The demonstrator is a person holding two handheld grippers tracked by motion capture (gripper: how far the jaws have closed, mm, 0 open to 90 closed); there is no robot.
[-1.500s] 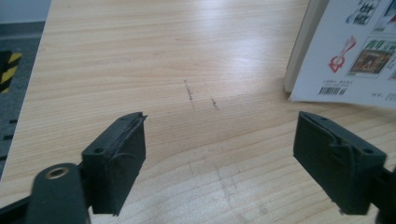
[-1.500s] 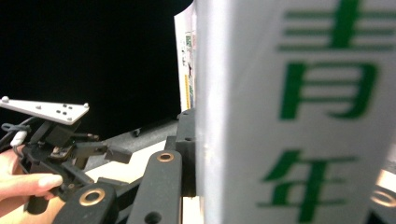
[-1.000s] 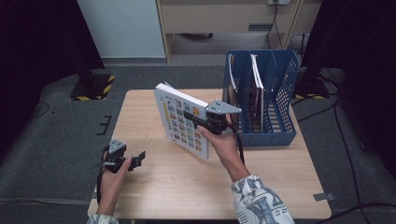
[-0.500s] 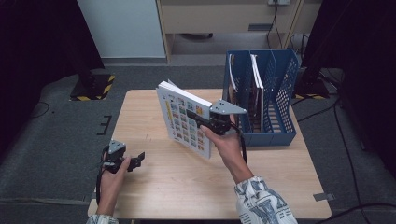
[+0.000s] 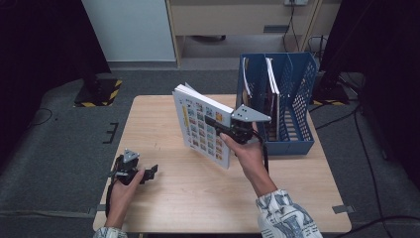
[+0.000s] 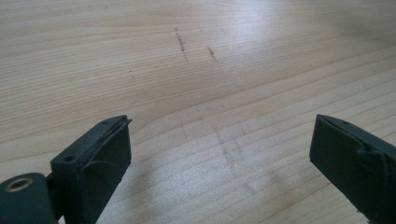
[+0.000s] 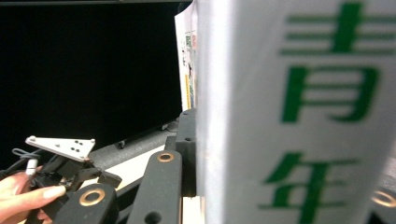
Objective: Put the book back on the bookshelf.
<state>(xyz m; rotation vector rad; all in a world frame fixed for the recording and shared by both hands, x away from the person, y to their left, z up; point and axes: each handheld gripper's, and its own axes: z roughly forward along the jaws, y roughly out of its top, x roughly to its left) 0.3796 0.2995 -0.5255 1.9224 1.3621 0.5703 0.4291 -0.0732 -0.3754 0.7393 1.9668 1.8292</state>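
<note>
Right hand-held gripper clamps thick glossy book above pale woodgrain table

The pale wooden counter spreads beneath the left gripper, with faint dark scuffs in the grain just ahead of it. Well beyond that gripper, a yellow-and-black striped base sits on the grey floor. Far beyond the right gripper stands a beige cabinet.
</note>
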